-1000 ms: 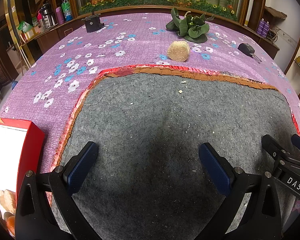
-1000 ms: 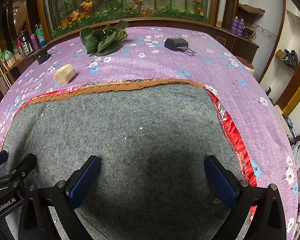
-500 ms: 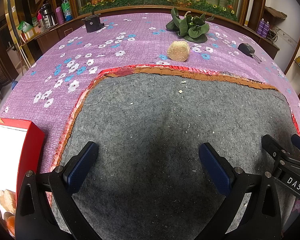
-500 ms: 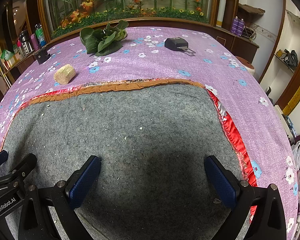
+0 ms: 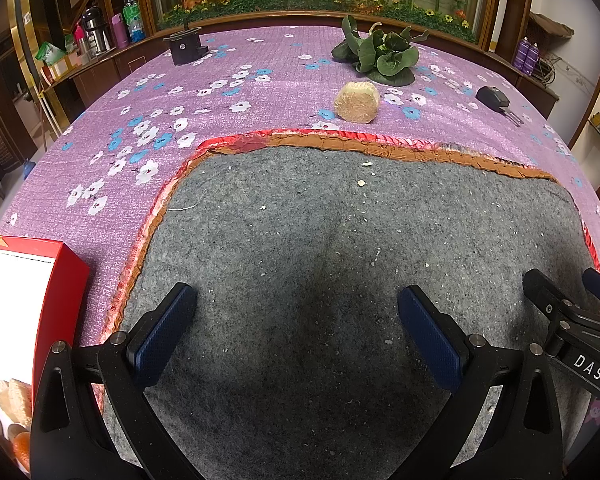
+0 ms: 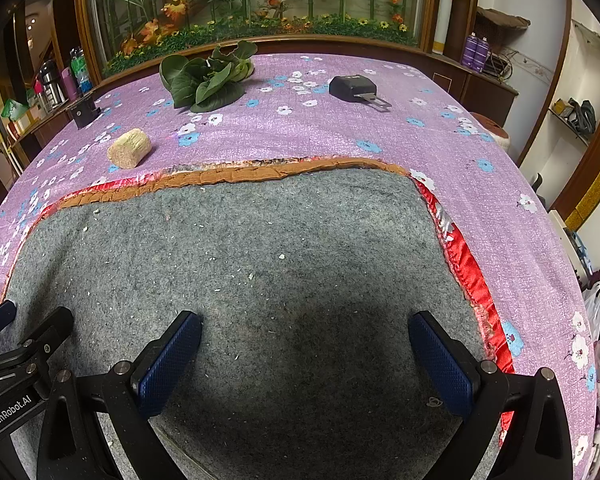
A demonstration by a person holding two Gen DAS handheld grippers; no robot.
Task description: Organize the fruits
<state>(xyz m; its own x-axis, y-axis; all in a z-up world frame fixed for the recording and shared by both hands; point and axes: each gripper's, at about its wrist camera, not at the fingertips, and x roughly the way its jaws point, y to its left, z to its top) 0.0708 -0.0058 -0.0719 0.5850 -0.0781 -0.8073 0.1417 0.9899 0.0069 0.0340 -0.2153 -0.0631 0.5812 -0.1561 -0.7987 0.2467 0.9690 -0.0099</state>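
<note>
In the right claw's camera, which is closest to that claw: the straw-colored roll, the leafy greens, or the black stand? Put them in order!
From the right claw:
1. Straw-colored roll, ahead on the left, just past the gray mat's orange edge.
2. Leafy greens, farther back, left of center.
3. Black stand, far left edge; about as far as the greens, too close to call.

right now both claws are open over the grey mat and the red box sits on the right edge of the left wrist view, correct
Not quite. The red box sits at the left edge of the left wrist view, not the right. The rest holds: the left claw and the right claw are both open, empty, over the grey mat.
</note>
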